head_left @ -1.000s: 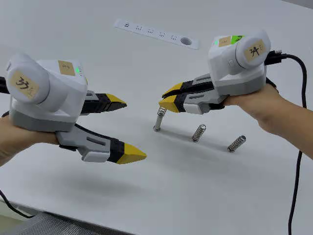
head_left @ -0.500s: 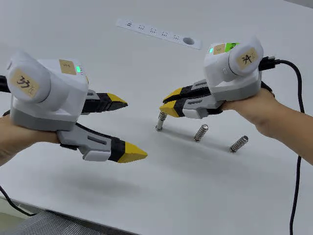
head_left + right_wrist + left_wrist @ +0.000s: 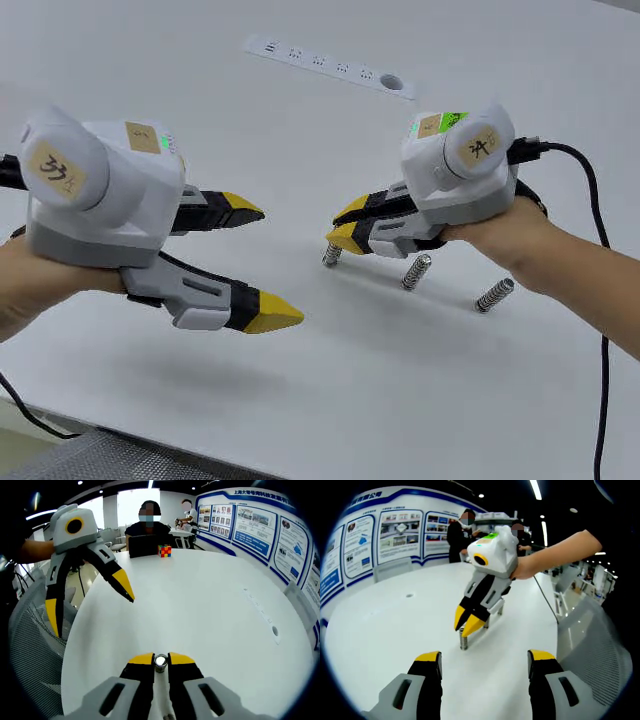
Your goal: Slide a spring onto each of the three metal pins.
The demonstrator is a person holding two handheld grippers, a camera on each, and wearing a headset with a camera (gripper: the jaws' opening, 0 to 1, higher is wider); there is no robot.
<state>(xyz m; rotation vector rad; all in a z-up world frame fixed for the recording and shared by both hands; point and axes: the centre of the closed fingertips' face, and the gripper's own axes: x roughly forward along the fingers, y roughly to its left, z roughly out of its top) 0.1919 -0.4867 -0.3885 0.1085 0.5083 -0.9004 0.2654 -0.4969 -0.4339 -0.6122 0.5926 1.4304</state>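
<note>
Pinching the top of the first pin [image 3: 160, 662], the right hand-held gripper [image 3: 345, 226] has its yellow-tipped jaws pressed together on the round metal end. In the right gripper view that end sits exactly between the two tips. Below the tips, the first spring [image 3: 331, 254] coils around the pin down to the white worktop [image 3: 400, 400]. The pin stands near the middle of the worktop and leans slightly. Whether the pads also bear on the uppermost coil cannot be told.

Toward the right edge of the worktop, the second spring [image 3: 416, 271] and the third spring [image 3: 494, 294] continue the row. Both stand tilted on the surface, apart from each other and clear of either hand-held gripper. The second spring lies just under the right hand-held gripper's body.

The left hand-held gripper [image 3: 260, 260] hovers above the worktop's left half with its jaws spread wide and nothing between them. It points toward the first pin but is well apart from it. In the left gripper view, the two yellow tips frame the right hand-held gripper and the pin below it.

A white power strip [image 3: 330, 66] lies flat near the far edge of the worktop. A black cable [image 3: 600, 300] runs from the back of the right hand-held gripper toward the near edge.
</note>
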